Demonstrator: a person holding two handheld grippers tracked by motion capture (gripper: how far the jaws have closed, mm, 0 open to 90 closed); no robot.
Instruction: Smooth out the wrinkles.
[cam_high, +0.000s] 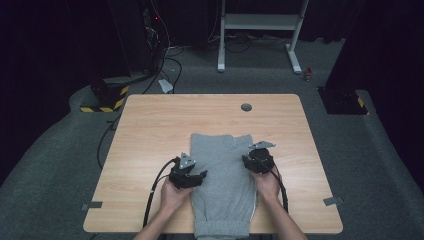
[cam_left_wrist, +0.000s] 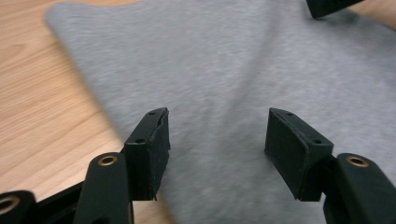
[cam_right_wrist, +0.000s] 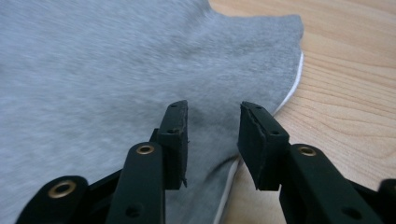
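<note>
A: Where are the grey sweatpants (cam_high: 222, 180) now?

B: They lie flat on the table (cam_high: 150, 130), on the near half. Their long axis goes from 12 o'clock to 6 o'clock, and the elastic end hangs a little over the near edge at 6 o'clock.

A: And your two grippers?

B: My left gripper (cam_high: 189, 175) is over the left border of the cloth, and the cloth lies from it toward 3 o'clock. Its jaws stand apart, nothing between them, only grey fabric under them in the left gripper view (cam_left_wrist: 217, 140).

A: The right one?

B: My right gripper (cam_high: 258, 159) is at the right border, a little farther from me. In the right gripper view the jaws (cam_right_wrist: 212, 140) are apart and straddle the side edge with its white seam; the pads do not press it. I judge that both hands are equally near, each to its own side edge.
</note>
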